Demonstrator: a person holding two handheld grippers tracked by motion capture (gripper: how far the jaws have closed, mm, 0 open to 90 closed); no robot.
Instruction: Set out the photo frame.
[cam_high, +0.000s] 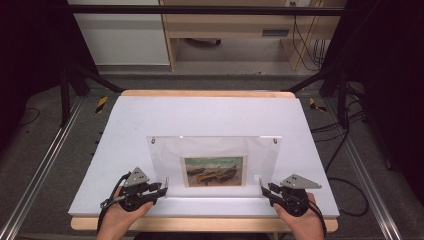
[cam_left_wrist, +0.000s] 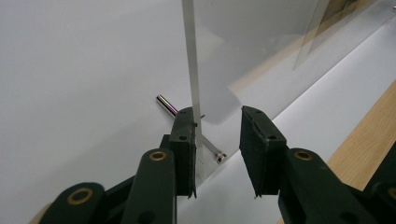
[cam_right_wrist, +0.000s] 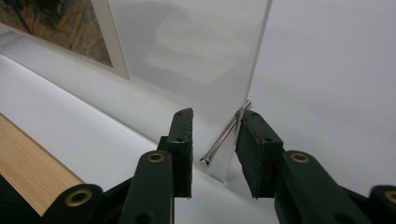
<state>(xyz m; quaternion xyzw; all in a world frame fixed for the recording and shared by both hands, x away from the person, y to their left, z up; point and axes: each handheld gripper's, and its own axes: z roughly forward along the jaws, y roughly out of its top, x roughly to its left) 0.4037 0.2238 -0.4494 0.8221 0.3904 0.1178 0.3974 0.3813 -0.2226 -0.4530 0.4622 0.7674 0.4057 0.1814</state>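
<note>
White table (cam_high: 125, 120): acrylic frame's (cam_high: 165, 150) bottom corners sit between both jaws.

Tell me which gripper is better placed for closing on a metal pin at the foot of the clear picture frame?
Right, probably. The right gripper has a metal pin lying between its open jaws. The left gripper has only the pin's tip there; the clear frame meets one jaw.
</note>
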